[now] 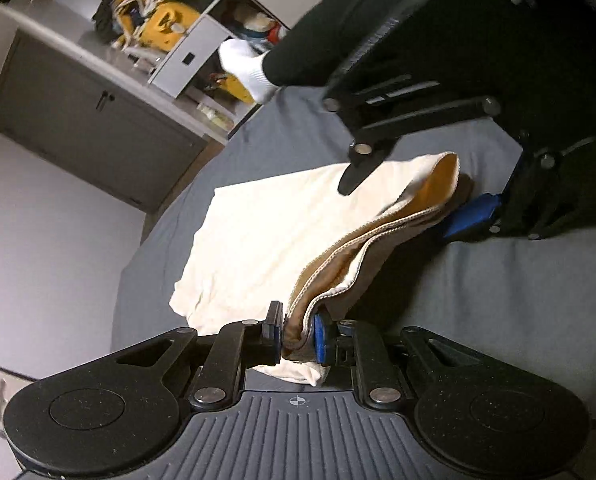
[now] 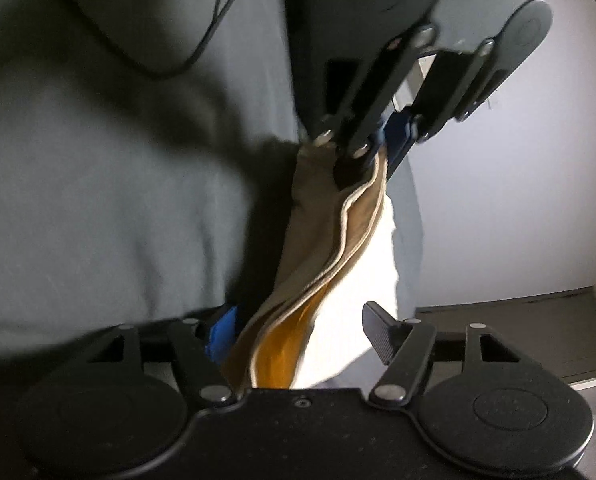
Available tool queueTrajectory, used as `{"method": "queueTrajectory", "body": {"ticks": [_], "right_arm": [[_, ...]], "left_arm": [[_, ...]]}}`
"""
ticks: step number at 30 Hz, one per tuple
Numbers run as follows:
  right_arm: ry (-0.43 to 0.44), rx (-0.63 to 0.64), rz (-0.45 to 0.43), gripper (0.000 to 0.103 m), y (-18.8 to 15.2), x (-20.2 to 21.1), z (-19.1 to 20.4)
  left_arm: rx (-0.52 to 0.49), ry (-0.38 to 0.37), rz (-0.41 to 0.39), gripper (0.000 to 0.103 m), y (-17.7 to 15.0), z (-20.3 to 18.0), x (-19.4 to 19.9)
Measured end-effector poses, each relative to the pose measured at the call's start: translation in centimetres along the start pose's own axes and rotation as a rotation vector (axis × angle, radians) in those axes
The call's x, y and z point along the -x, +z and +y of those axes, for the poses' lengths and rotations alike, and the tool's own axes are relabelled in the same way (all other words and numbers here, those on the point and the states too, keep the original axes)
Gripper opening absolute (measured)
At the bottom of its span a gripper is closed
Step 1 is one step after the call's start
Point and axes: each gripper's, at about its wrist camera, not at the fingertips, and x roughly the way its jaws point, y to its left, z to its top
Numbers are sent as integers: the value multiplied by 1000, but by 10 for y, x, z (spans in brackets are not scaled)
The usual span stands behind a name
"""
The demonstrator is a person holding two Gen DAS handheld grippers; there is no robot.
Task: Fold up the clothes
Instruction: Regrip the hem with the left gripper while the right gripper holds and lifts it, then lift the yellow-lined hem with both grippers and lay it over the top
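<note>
A cream garment (image 1: 282, 220) with a mustard inner band lies partly folded on the grey bed sheet (image 1: 477, 300). My left gripper (image 1: 298, 336) is shut on the near corner of its folded edge, which it lifts slightly. In the left wrist view my right gripper (image 1: 401, 206) stands open at the far end of that edge, with one black finger above the cloth and the blue pad (image 1: 473, 212) beside it. The right wrist view shows the garment (image 2: 337, 240) running between the wide-apart fingers of my right gripper (image 2: 298, 336) up to the left gripper (image 2: 361, 148).
A grey cabinet (image 1: 98, 120) with an open shelf holding a yellow and dark pile (image 1: 154, 16) stands past the bed's far edge. A person's black trouser leg and white sock (image 1: 246, 64) rest at that edge. A black cable (image 2: 202, 40) lies on the sheet.
</note>
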Motion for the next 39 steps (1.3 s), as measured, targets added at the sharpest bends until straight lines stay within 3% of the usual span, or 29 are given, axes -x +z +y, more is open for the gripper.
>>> {"method": "queueTrajectory", "body": {"ticks": [6,12,19,21,22,24,26,27,31,34,36,39], "right_arm": [[1,-29,48,50,-14,-16,-11],[12,-114,8,44,-23,-20,-38],[104,-148,-15,12,-39,-39,-59],[133,-147,-10,11,-2,-96,-80],[140,-139,-4,11,2,-80,-64],[124,-112,-20,15,0,-54,-46],[161,-112,-29,33,-1,-30,-39],[180,-116,-34,37,-7,-6,-35],[169,-57,-82,65,15,41,-28],[202,14,-129,67,20,33,-33],[268,52,-169,69,20,14,-44],[351,161,-257,74,11,22,-53]], "left_arm": [[20,-20,2,15,-24,-3,-9],[22,-37,9,15,-27,-8,-8],[27,-44,-3,15,-28,-10,2],[22,-43,-6,15,-28,-11,2],[17,-43,-6,15,-28,-10,2],[11,-46,-5,15,-28,-11,1],[7,-51,-1,15,-29,-11,0],[4,-53,0,15,-29,-12,0],[-17,-50,-3,15,-29,-16,2],[-35,-47,-8,15,-29,-19,4],[-57,-44,-13,15,-28,-23,7],[-92,-34,-23,15,-27,-30,12]]}}
